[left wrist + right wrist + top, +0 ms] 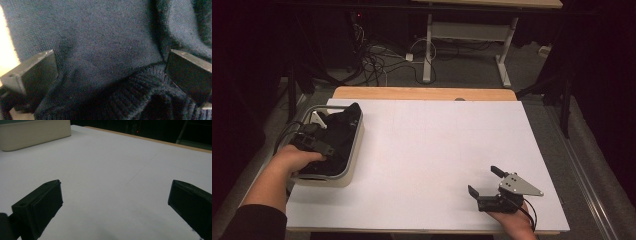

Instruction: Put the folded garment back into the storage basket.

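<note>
Hovering our left gripper [324, 142] inside the cream bin [354, 150] at the table's left edge, jaws wide and gripping nothing, we see the dark knit sweater [105, 45] directly beneath; right gripper [484, 182] rests open, far off.

This looks like a lab or test room set up for recording. A white board [432, 160] covers a pale wooden tabletop [424, 93], its bare strip showing at the far edge. Beyond it, a tangle of black and white cables [382, 60] lies on grey carpet [467, 70], beside the white metal legs of a second desk [428, 47]. The surroundings are dark.
</note>
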Tool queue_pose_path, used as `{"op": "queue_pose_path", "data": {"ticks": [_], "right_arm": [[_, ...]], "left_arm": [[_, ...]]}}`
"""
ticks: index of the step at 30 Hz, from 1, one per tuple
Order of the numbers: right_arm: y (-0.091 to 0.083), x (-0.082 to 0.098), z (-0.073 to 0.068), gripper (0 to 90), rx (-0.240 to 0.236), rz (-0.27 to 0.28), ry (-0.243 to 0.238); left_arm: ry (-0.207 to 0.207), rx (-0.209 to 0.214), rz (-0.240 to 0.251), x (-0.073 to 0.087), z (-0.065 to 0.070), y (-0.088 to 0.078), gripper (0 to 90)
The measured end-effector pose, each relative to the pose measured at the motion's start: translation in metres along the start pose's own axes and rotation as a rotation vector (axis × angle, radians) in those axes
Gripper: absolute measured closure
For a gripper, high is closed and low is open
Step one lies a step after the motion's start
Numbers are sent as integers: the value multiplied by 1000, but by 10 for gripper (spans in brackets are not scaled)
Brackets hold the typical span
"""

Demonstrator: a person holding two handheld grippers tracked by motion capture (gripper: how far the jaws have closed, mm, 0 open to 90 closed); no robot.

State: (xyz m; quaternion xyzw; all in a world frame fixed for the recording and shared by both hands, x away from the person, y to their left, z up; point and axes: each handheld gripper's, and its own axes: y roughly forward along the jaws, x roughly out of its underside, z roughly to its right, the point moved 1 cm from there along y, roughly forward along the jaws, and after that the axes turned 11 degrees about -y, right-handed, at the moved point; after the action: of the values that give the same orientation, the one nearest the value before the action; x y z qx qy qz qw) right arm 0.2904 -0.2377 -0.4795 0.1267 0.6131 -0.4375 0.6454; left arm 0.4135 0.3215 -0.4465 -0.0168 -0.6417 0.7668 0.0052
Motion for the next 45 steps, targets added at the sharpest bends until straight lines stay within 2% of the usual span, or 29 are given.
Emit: {"op": "queue_pose_path", "data": {"ticks": [3, 8, 19, 23, 32, 38, 39, 45], "right_arm": [[0, 0, 0, 0, 1, 0, 0], [-1, 1, 1, 0, 4, 1, 0], [-1, 1, 2, 0, 7, 1, 3], [-2, 1, 3, 0, 12, 2, 7], [-3, 1, 3, 0, 15, 4, 11], [-2, 1, 3, 0, 16, 3, 12], [-2, 1, 3, 0, 16, 3, 12], [-2, 1, 3, 0, 14, 1, 14]], "left_arm": [[-1, -1, -13, 0, 1, 1, 0], [3, -25, -23, -1, 6, -6, 0], [12, -41, -3, 1, 18, -27, 0], [24, -44, 6, 1, 27, -38, 0], [43, -51, 12, 2, 46, -51, 0], [72, -41, 20, 2, 66, -61, 0], [72, -41, 20, 2, 66, -61, 0], [113, -41, 22, 3, 89, -66, 0]]}}
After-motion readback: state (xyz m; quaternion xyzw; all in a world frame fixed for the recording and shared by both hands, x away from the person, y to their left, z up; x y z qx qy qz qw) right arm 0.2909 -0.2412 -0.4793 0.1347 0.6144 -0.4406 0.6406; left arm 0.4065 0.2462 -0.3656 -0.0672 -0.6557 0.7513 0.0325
